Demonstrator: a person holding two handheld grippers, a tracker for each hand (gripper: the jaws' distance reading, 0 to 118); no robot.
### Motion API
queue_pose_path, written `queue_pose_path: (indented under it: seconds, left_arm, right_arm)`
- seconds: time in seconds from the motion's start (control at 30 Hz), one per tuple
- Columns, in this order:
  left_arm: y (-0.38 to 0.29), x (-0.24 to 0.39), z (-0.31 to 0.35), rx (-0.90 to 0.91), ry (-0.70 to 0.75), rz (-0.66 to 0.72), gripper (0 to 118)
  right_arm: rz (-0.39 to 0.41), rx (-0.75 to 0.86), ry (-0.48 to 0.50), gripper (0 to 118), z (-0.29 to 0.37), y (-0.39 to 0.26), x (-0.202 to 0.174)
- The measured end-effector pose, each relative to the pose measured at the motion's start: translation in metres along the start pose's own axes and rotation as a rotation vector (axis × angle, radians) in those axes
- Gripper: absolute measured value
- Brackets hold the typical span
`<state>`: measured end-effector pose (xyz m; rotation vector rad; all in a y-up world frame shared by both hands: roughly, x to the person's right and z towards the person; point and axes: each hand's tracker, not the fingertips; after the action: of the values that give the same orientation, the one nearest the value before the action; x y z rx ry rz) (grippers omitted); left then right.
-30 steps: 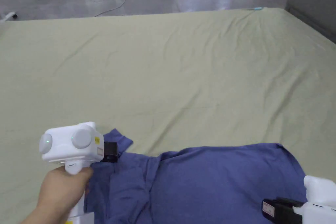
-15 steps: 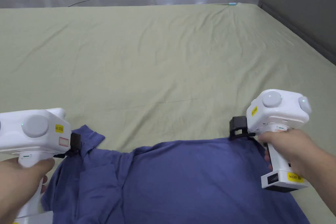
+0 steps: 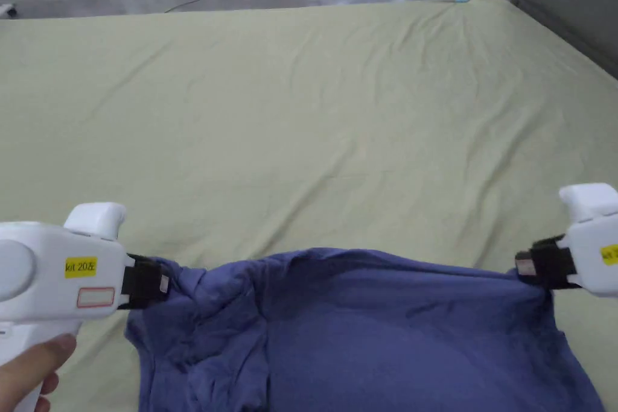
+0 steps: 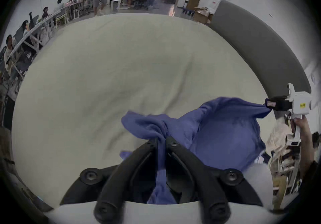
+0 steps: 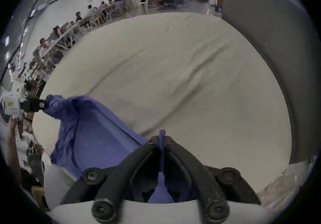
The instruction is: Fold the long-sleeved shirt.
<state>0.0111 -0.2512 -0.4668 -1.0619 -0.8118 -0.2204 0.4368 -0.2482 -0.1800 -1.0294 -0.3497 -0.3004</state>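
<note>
The blue shirt (image 3: 386,323) hangs in the air between the two grippers, over the near side of the big green sheet (image 3: 314,117). The left gripper (image 3: 158,282) has its jaws closed tight on a bunched bit of cloth at one corner. In the left gripper view that cloth is squeezed between the two black jaws. The right gripper (image 3: 524,267) is also closed, pinching a thin edge of the shirt at the other corner. The top edge is pulled almost straight between them, and the rest droops down.

This looks like the start: the shirt is being held up and spread, not folded yet. The next move should be to lay it down flat on the sheet, keeping both grips firm and the hands wide apart, so no wrinkles stay.
</note>
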Motion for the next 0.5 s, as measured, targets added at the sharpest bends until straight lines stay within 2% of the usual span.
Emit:
queue_pose_path:
  seconds: [0.2, 0.33, 0.4, 0.5]
  left_arm:
    - [-0.086, 0.002, 0.017, -0.177, -0.009, -0.029, 6]
    - [-0.128, -0.009, -0.007, -0.312, -0.011, 0.002, 6]
    - [-0.142, -0.016, -0.021, -0.365, -0.026, 0.028, 6]
    - [-0.151, -0.019, -0.033, -0.37, -0.02, 0.065, 6]
  right_arm:
    - [-0.004, -0.118, -0.063, 0, 0.011, -0.086, 0.019]
    - [-0.08, -0.232, -0.03, 0, -0.015, -0.128, 0.028]
    - [-0.028, -0.267, -0.063, 0, -0.03, -0.14, 0.023]
    - [-0.002, -0.278, -0.072, 0, -0.044, -0.146, 0.017]
